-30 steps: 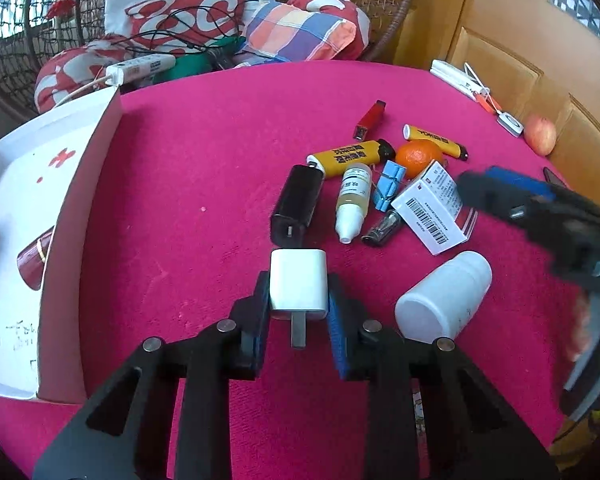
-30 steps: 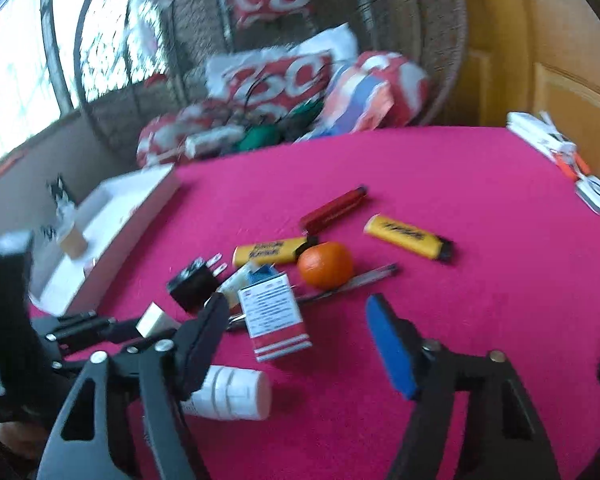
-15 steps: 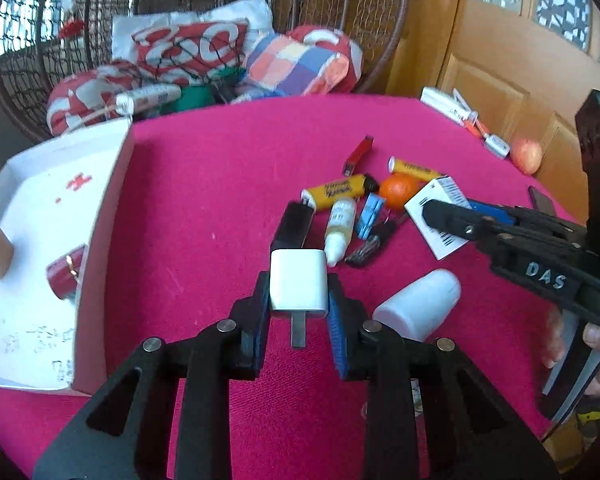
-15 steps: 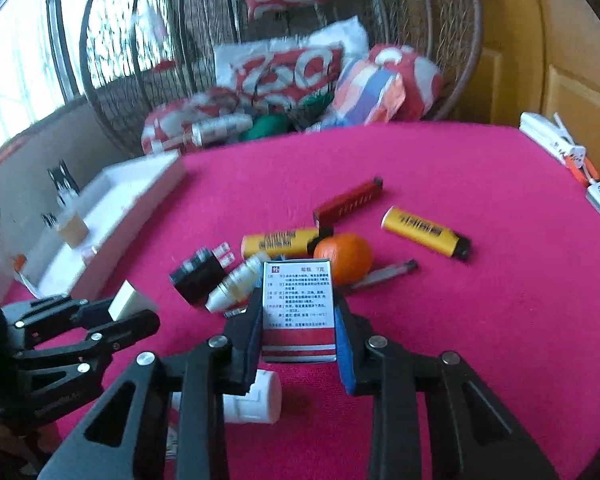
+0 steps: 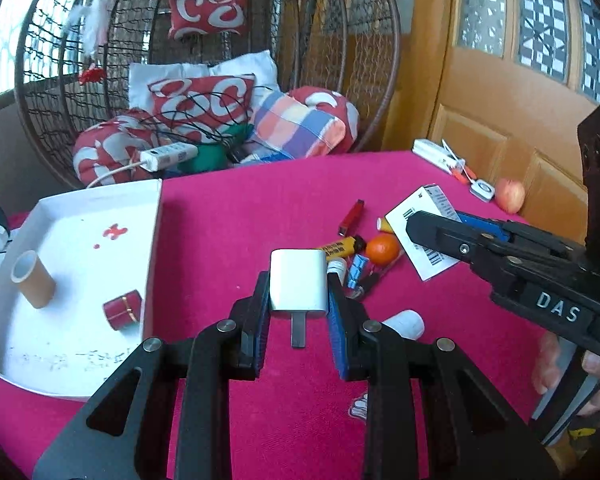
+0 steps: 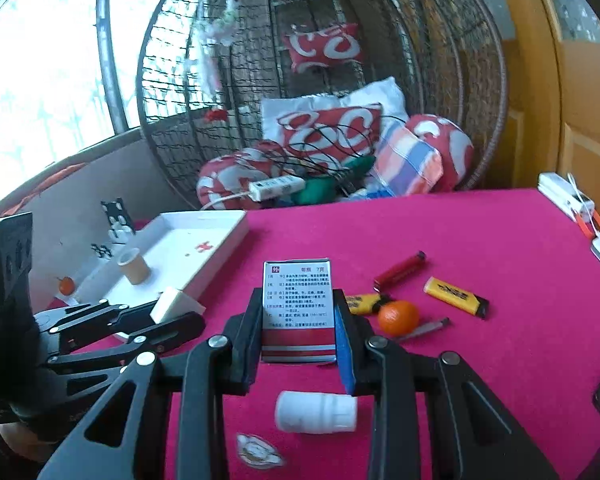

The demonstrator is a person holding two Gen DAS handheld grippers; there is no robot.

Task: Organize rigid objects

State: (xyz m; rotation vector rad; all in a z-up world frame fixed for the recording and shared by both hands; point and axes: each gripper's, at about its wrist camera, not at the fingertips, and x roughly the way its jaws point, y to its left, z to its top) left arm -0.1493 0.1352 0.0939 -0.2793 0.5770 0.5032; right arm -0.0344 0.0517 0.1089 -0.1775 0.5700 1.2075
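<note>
Your left gripper (image 5: 298, 310) is clamped on the white charger (image 5: 298, 283), its jaws closed against both sides of the plug body with the metal prong pointing back toward the camera. You hold it lifted above the pink table (image 5: 240, 216), just to the right of the white tray (image 5: 76, 280), which already contains a brown cup (image 5: 32, 280) and a small red box (image 5: 123, 310). Your right gripper (image 6: 298, 340) is closed on the medicine box (image 6: 298, 310), held upright with its printed face toward the lens and clear of the cloth. On the table, the white bottle (image 6: 316, 412) lies on its side just below the right gripper. Farther right sit the orange (image 6: 398, 317), a yellow lighter (image 6: 456, 296), a red lighter (image 6: 400, 270) and a yellow tube (image 6: 364, 304), close together. In the left wrist view a dropper bottle and a small blue item lie partly hidden behind the charger, near the orange. An apple (image 5: 509, 196) rests at the table's far right edge.
</note>
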